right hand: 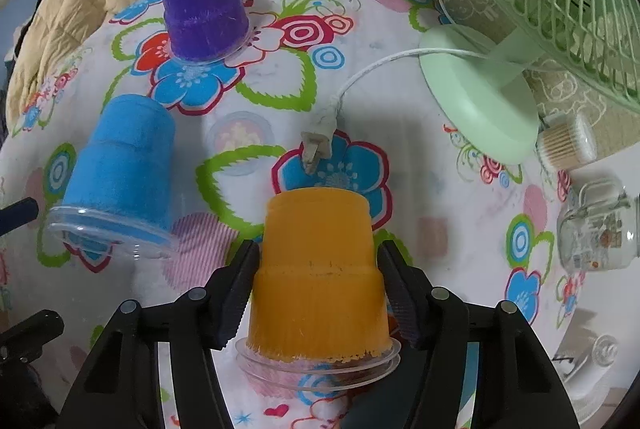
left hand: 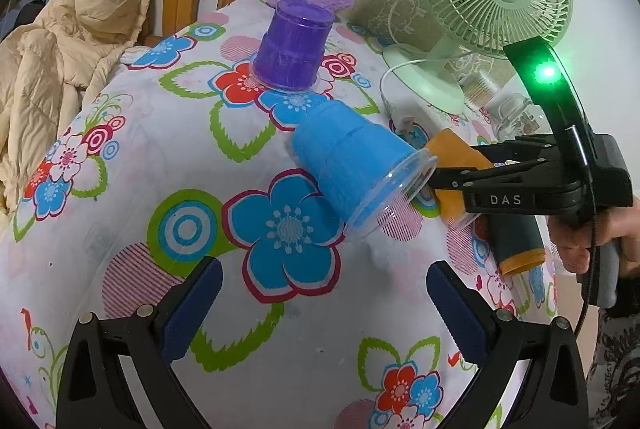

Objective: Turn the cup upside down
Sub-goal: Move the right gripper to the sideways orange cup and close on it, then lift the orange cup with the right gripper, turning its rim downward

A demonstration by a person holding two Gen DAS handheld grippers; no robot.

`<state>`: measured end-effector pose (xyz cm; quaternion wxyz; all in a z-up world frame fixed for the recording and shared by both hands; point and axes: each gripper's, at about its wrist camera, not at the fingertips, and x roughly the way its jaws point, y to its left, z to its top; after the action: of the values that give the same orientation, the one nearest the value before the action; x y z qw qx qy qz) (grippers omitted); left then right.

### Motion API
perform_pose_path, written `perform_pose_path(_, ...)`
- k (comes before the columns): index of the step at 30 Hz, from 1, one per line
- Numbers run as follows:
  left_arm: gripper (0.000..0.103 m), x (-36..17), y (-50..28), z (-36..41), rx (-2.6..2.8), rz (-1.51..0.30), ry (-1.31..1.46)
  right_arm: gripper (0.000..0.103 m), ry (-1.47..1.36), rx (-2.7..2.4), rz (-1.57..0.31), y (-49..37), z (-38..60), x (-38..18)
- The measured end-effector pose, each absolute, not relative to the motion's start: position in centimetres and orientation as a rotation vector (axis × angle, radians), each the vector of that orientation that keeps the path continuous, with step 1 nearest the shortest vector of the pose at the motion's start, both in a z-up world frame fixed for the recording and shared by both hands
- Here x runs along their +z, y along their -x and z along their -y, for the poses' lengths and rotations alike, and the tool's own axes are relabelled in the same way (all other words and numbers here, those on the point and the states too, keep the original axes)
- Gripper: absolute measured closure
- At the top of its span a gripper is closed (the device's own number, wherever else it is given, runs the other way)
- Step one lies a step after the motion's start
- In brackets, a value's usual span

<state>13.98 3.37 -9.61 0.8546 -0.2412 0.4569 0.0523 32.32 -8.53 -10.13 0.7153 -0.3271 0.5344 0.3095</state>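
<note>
- The orange flocked plastic cup with a clear rim (right hand: 318,277) was mouth-down between the right gripper (right hand: 318,293)'s two black fingers, which pressed its sides just above the rim; whether the rim already touched the flowered tablecloth (right hand: 280,101) could not be told.
- The flip itself looked done; the step in hand was probably setting the cup down. The next move would call for lowering it until the rim sat flat, then opening the fingers without tipping it.
- To its left a blue flocked cup (left hand: 352,165) was tilted on its rim, and beyond that a purple flocked cup (left hand: 294,45) stood inverted toward the table's far edge.
- The left gripper (left hand: 324,301) hovered over the cloth with jaws wide apart, holding nothing.
- A white plug (right hand: 318,147) lay just past the orange cup, its cord running to a green desk fan (right hand: 480,101) near the right edge.
</note>
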Motion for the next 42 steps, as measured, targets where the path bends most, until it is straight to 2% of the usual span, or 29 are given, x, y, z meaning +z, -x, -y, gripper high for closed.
perform_pose_path(19, 0.0, -6.8, -9.1, 0.1, 0.019, -0.933, 0.428, 0.04, 0.639, 0.71, -1.143, -23.1, 10.5, -6.4)
perform_pose_path(33, 0.0, -7.7, -3.4, 4.2, -0.06, -0.986, 0.385, 0.04, 0.525, 0.678, -1.226, -14.9, 13.0, -8.0)
perform_pose_path(42, 0.0, -8.8, -1.2, 5.9, -0.097, -1.024, 0.382, 0.04, 0.447, 0.601, -1.294, -12.8, 14.6, -9.6)
